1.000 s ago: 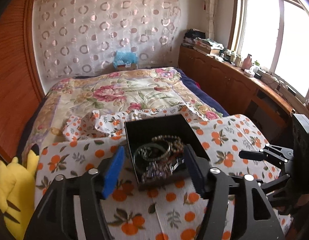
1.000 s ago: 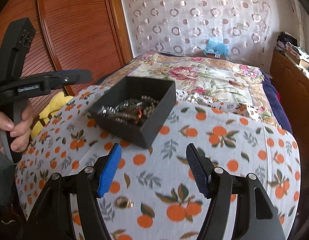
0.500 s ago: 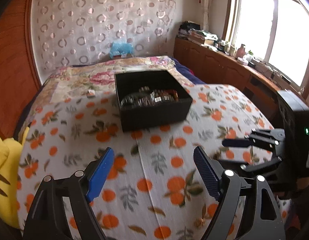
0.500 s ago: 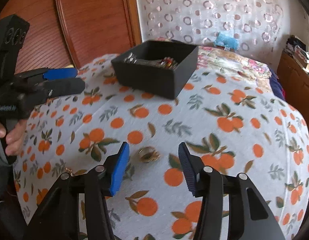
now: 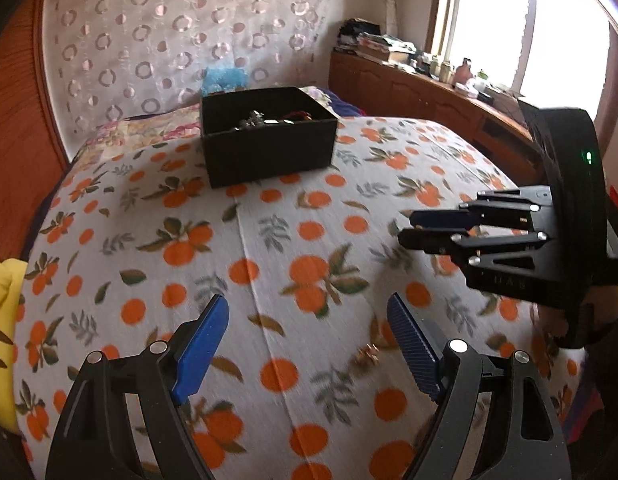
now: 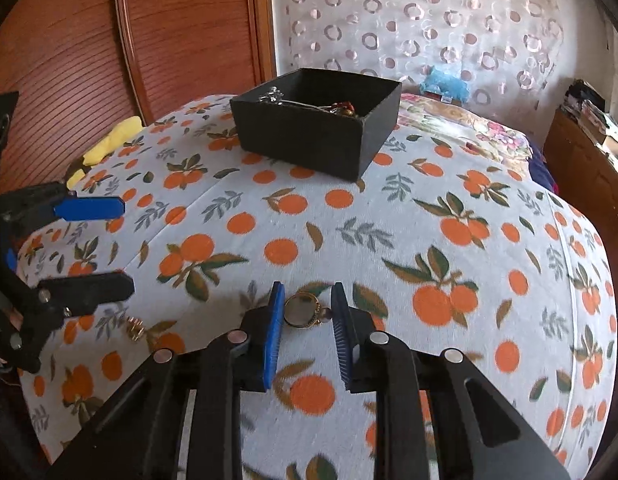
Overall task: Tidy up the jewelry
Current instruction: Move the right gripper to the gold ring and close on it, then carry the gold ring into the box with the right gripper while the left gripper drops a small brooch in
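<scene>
Right wrist view shows the right tongs half closed around a gold ring with a round flat face, not yet gripping it, on the orange-print bedcover; the black open box of jewelry lies well ahead

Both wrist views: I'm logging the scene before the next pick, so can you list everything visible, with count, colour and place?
box: 1, black, open, far end of the cloth, holds a jewelry pile
ring: 1, gold, on the cloth between the right gripper's fingers
small trinket: 1, gold, on the cloth near the left gripper; kind unclear
cloth: 1, white with orange fruit print, covering the bed
quilt: 1, floral, behind the box
plush: 1, yellow, at the bed edge
blue bundle: 1, by the curtain
curtain: 1, ring-patterned, back wall
left gripper: black, blue pads, open
right gripper: black, blue pads, narrowed around the ring
</scene>
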Demonstrator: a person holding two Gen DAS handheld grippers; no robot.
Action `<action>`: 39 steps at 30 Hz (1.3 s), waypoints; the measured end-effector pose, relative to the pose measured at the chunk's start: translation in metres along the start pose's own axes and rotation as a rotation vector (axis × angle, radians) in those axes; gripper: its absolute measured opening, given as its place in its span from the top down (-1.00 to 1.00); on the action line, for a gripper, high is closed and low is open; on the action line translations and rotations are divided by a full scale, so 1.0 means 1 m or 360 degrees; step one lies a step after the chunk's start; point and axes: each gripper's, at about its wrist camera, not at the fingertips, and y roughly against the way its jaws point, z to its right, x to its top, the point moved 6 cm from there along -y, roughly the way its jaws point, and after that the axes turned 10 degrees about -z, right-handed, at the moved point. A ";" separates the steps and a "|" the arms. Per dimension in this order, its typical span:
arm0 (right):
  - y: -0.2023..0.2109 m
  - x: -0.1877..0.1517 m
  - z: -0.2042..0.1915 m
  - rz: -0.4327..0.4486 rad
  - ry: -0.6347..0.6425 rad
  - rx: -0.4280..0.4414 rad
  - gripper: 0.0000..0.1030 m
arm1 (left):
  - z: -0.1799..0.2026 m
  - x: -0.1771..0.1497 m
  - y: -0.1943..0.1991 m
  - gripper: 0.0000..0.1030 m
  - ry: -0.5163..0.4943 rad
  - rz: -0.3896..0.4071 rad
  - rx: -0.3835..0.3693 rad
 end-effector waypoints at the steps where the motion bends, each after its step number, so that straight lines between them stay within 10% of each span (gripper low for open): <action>1: 0.003 -0.002 0.000 0.0009 -0.0004 -0.0001 0.50 | 0.003 -0.003 0.001 -0.52 -0.0007 -0.0004 -0.0002; 11: 0.025 -0.018 0.002 0.0065 -0.0065 0.0047 0.50 | 0.022 -0.025 -0.003 -0.44 -0.0078 -0.0075 -0.0020; 22: 0.026 -0.026 0.000 0.0056 -0.0056 0.0050 0.50 | 0.036 -0.025 -0.011 0.70 -0.0152 -0.0107 0.0008; 39: 0.032 -0.013 -0.002 0.0106 -0.0034 0.0051 0.50 | 0.020 0.009 0.014 0.73 -0.0086 0.0078 0.0050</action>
